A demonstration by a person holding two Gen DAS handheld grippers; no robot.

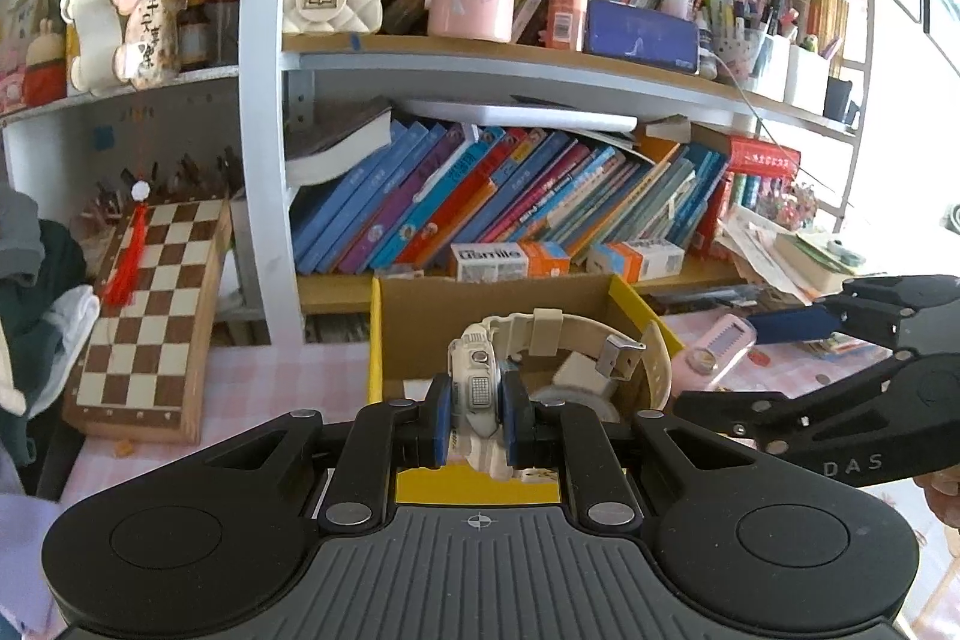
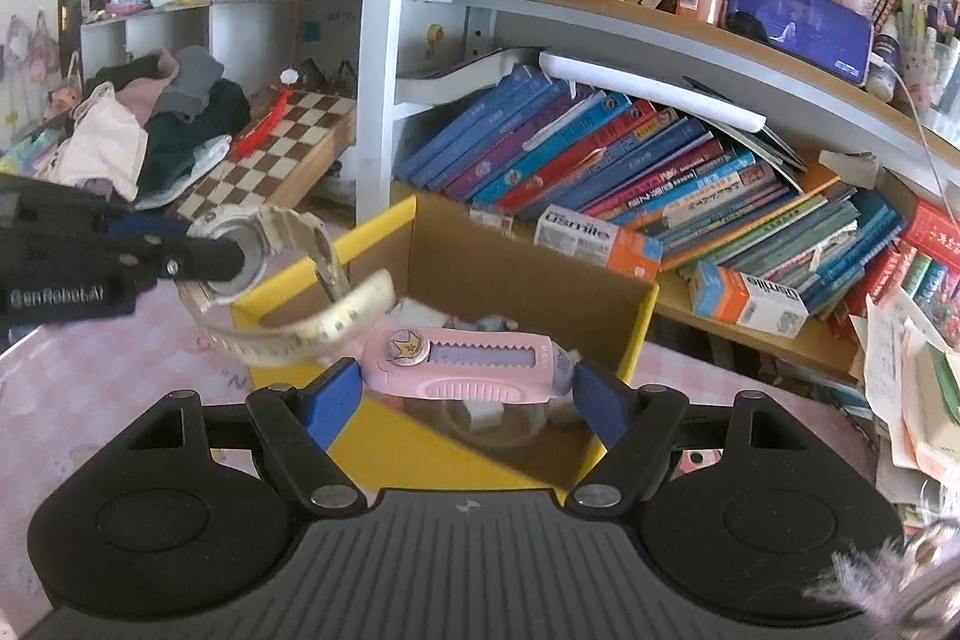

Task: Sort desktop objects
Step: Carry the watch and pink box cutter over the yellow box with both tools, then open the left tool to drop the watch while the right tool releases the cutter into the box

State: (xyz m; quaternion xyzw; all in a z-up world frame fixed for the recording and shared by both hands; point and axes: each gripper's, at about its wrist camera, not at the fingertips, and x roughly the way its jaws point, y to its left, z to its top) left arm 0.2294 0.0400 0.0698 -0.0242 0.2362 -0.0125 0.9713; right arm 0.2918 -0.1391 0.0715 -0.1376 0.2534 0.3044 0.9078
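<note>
Cream rubber-strap digital watch (image 1: pixel 480 388) clamped in left gripper (image 1: pixel 477 427), over yellow-rimmed cardboard box (image 1: pixel 375 334). Right gripper (image 2: pixel 468 391) pinches pink ridged plastic utility knife (image 2: pixel 465 361) endwise above same box.

The right gripper (image 2: pixel 468 391) held a pink plastic utility knife (image 2: pixel 465 361) crosswise above the yellow-rimmed cardboard box (image 2: pixel 528 274).
</note>
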